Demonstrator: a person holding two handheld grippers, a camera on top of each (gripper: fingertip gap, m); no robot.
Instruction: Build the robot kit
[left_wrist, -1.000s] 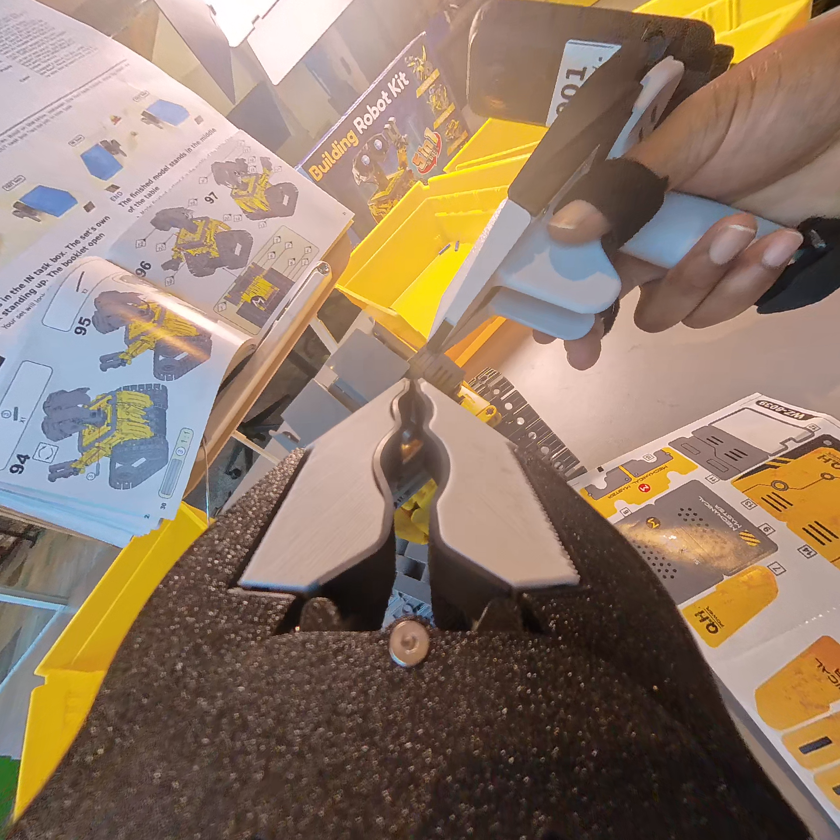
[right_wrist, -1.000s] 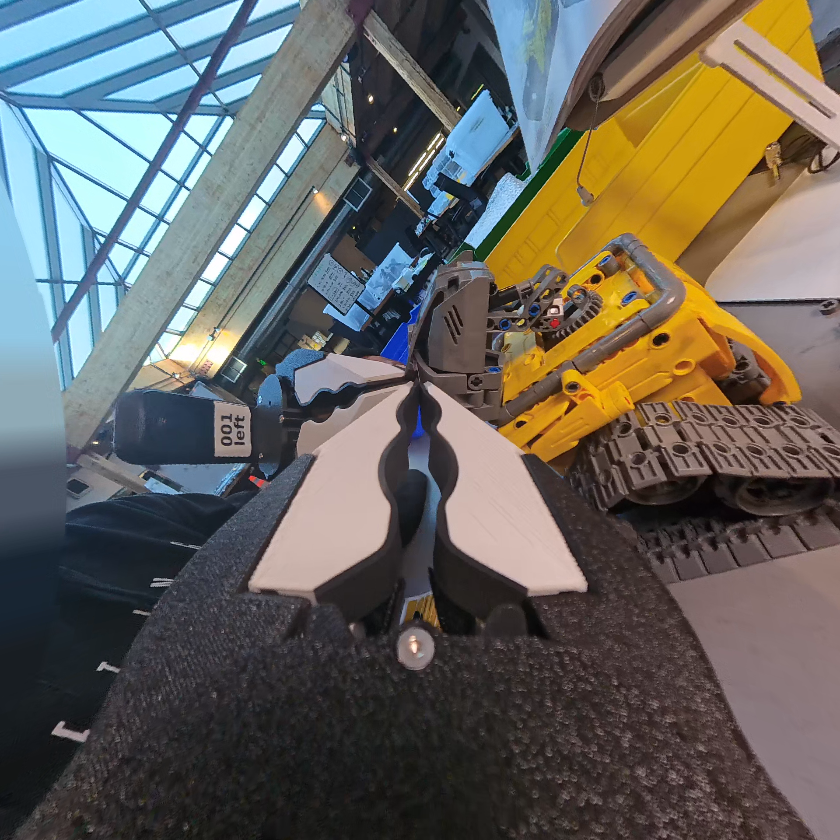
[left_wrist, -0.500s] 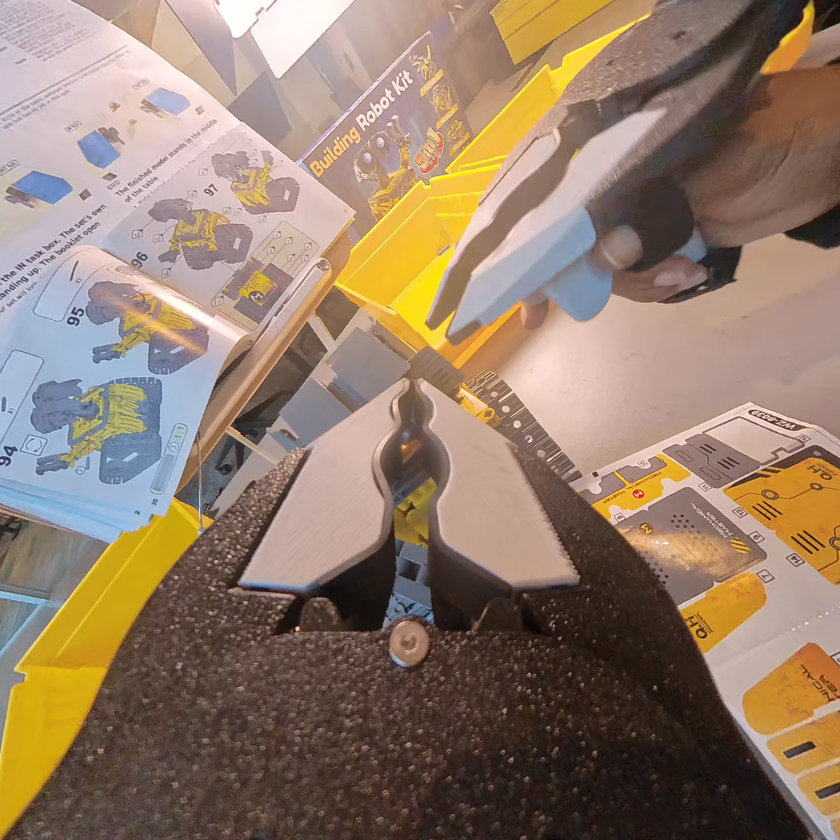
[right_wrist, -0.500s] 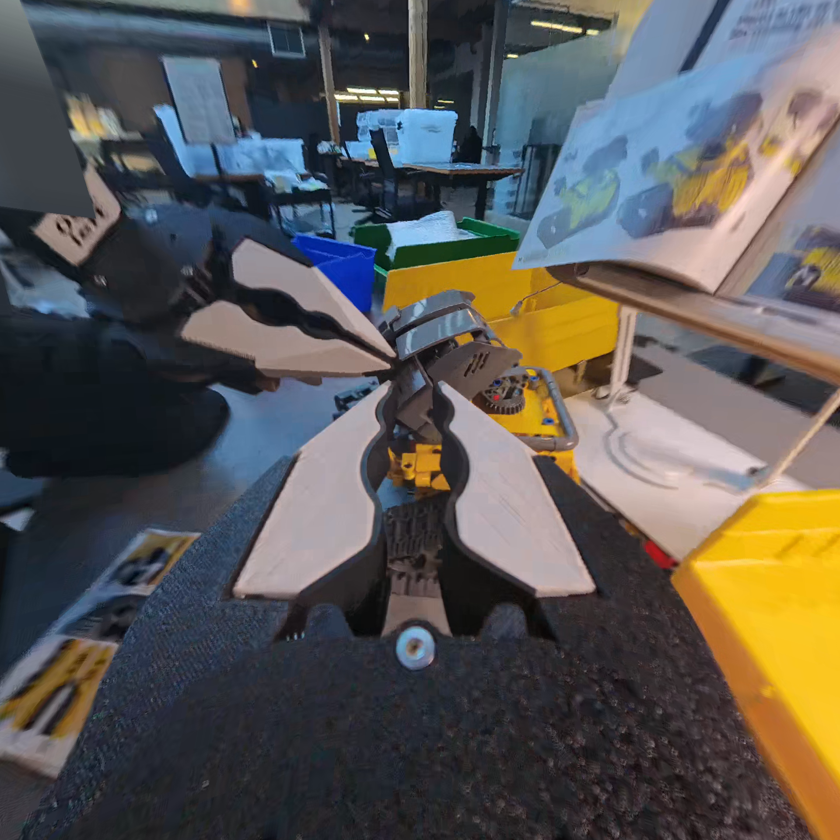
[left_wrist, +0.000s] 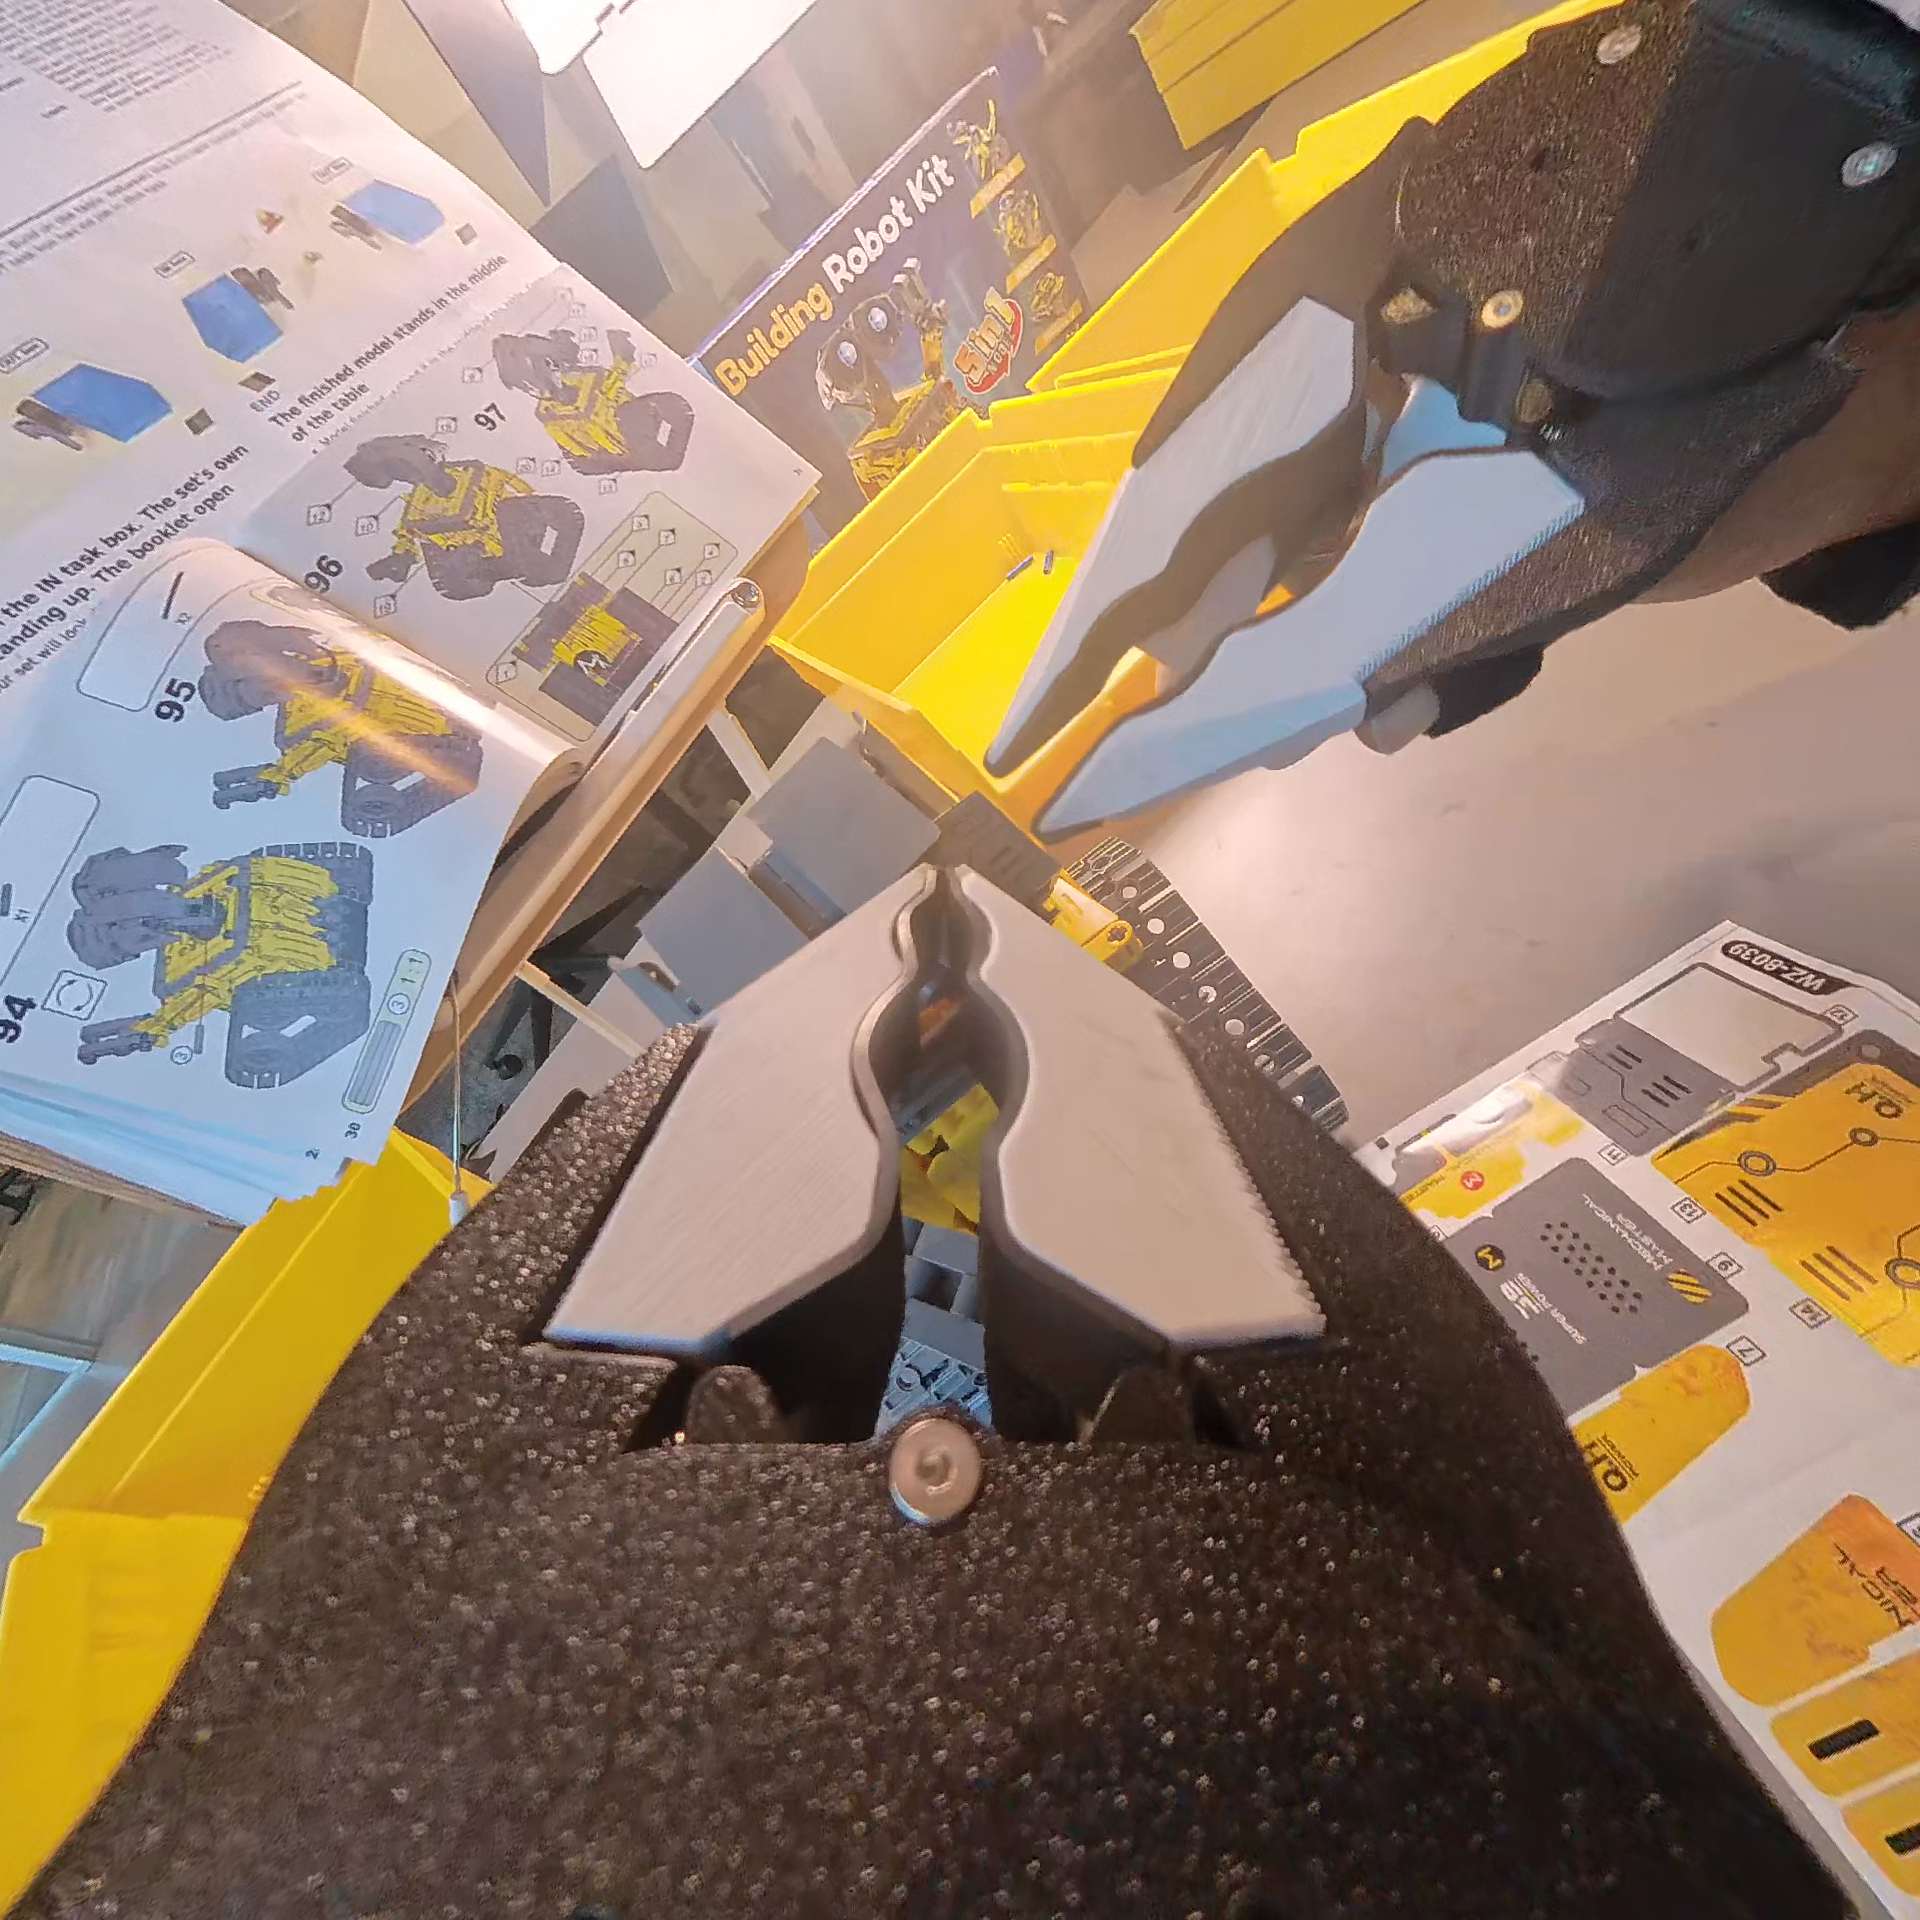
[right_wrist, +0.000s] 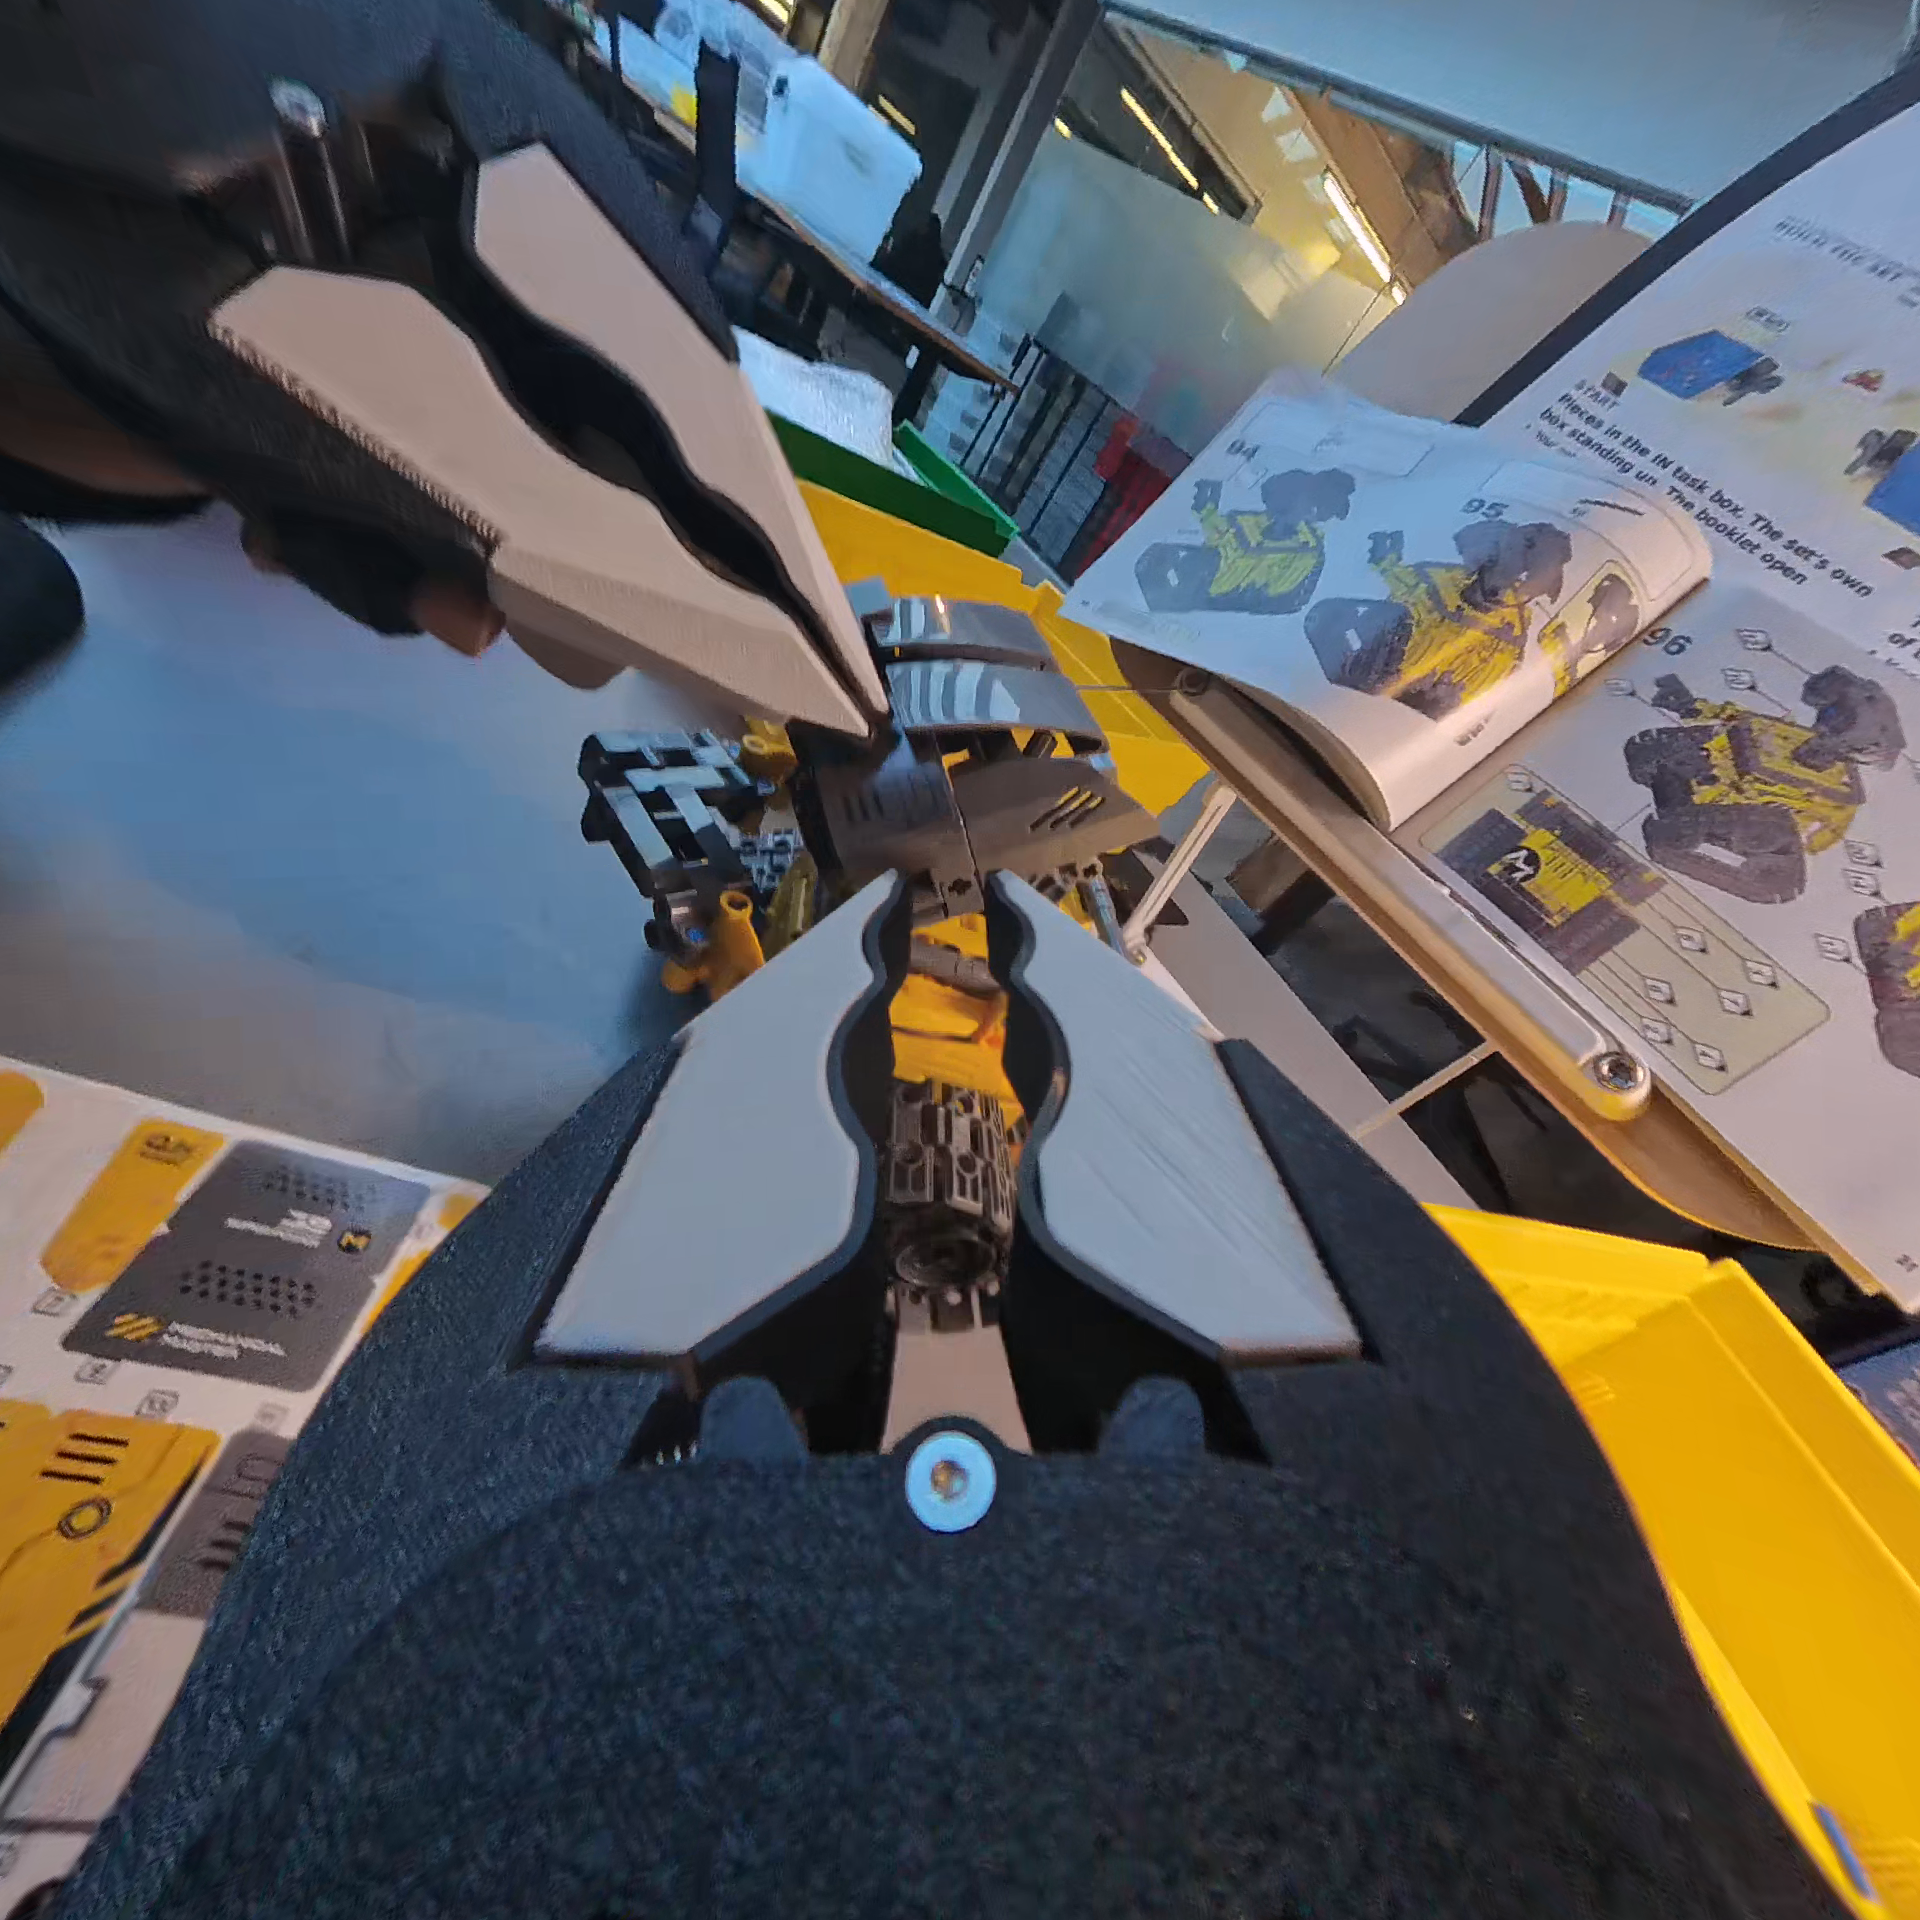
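left gripper (left_wrist: 940, 883): my fingertips pinched on the grey head of the brick robot model (right_wrist: 977, 790).
model: on table, light, stiff but pops apart; grip chassis.
right gripper (right_wrist: 940, 883): slightly parted, empty, just short of head.

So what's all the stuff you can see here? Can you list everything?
yellow and grey brick-built toy robot: one, on the table, in the middle
open paper instruction booklet: one, white with yellow pictures, propped on a stand behind the toy
yellow and grey sticker sheet: one, flat on the table
yellow plastic bins: at least two, around the stand
dark blue kit box: one, standing behind the bins
green bin: one, far back
grey table: one
left gripper: one, grey fingers, shut on the toy's grey top
right gripper: one, open, close to the toy
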